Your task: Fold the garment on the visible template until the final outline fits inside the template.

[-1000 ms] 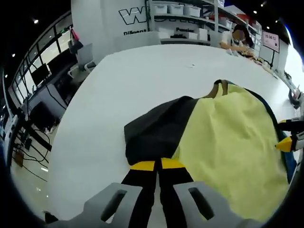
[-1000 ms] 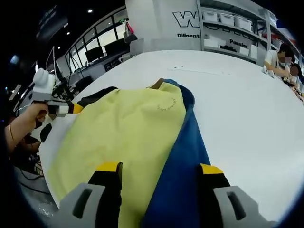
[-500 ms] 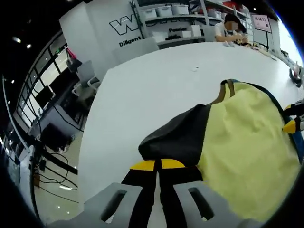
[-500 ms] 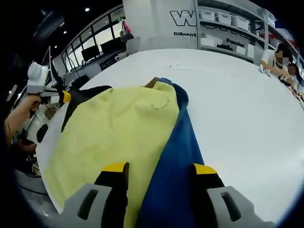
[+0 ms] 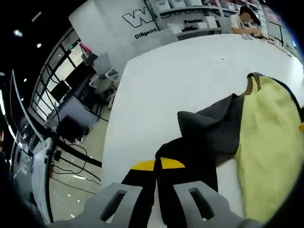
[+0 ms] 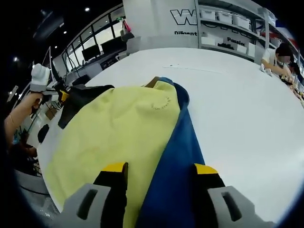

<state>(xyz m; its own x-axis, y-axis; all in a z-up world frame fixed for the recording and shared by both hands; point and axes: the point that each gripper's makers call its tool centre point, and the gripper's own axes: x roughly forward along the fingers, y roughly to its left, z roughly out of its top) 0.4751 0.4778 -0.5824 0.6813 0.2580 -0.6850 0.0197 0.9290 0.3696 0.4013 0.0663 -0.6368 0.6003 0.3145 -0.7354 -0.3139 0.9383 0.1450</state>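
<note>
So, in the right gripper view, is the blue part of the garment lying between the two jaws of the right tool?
Yes, the blue part runs down between the open jaws of the right tool.

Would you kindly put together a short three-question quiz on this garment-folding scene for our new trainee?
1. True or false: the left gripper is shut on the dark sleeve.
2. Which colour panel lies between the right gripper's open jaws? A) blue B) red C) white
3. Fill in: the garment lies on a white ____.

Key:
1. True; its jaws are closed with dark cloth pinched.
2. A; the blue panel runs between them, beside the yellow panel.
3. Table.
</note>
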